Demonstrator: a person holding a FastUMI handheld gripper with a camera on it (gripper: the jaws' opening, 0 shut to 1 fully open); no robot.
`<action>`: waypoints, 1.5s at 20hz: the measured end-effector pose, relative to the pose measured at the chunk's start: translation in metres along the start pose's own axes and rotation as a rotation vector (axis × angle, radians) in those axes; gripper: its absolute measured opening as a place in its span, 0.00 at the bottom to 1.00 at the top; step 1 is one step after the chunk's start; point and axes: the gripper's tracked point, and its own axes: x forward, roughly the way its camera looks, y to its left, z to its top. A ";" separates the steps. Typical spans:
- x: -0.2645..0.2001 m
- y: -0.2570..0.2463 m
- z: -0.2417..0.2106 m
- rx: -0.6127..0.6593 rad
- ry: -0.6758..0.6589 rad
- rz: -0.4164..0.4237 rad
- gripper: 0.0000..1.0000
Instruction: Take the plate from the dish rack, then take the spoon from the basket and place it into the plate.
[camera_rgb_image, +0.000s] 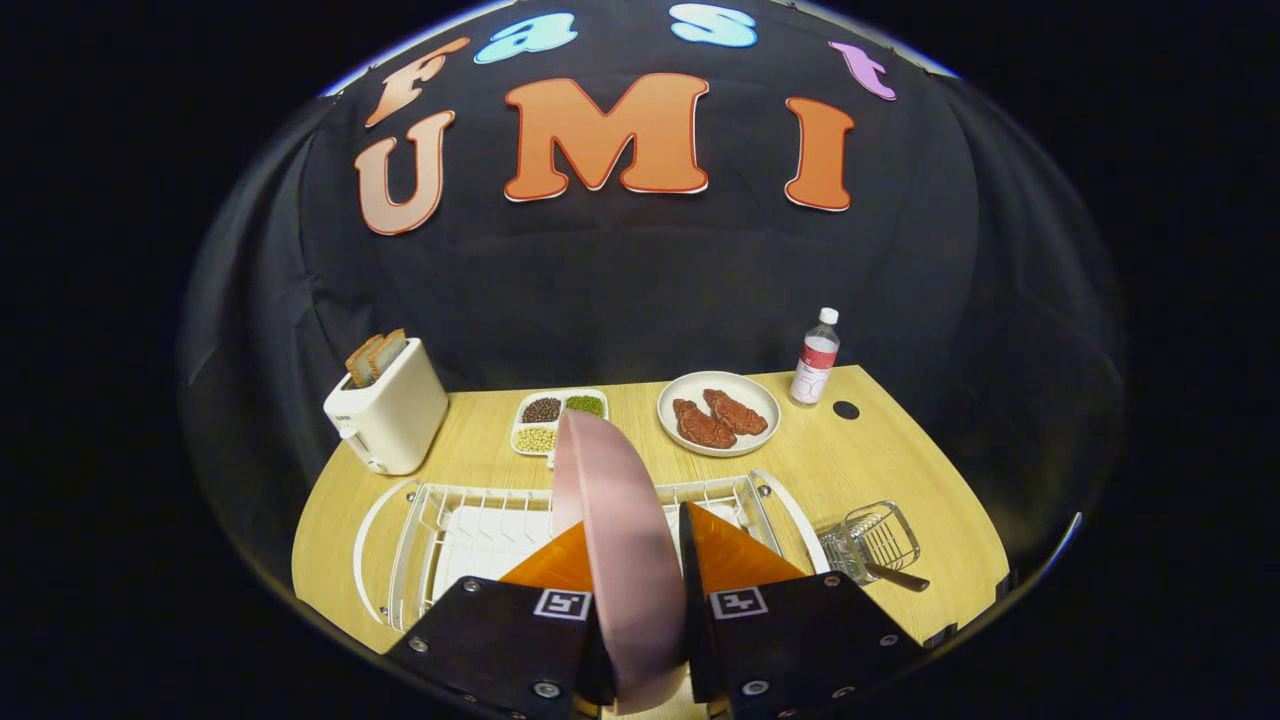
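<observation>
While the plate (620, 540) stands on edge between our gripper (635, 560) fingers, pinched from both sides, it sits above the rack (480, 520), so we judge step 1 nearly done. It has yet to be set down, and the spoon (895, 575) waits in the basket (880, 535) just beside the rack. We work on a wooden table (860, 460) holding 1 toaster (390, 410), 1 bottle (817, 358) and 2 food dishes, backed by black cloth.

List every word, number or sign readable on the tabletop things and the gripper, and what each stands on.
Bottle: red-and-white label, print too small to read.
Gripper, shut on the pink plate: two square coded markers, patterns only, no words.
No legible text on the other things.
</observation>
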 end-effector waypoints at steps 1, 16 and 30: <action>-0.008 -0.001 -0.003 0.001 -0.004 0.011 0.29; -0.096 -0.006 -0.137 0.170 0.070 0.234 0.29; -0.084 -0.001 -0.254 0.498 0.183 0.346 0.29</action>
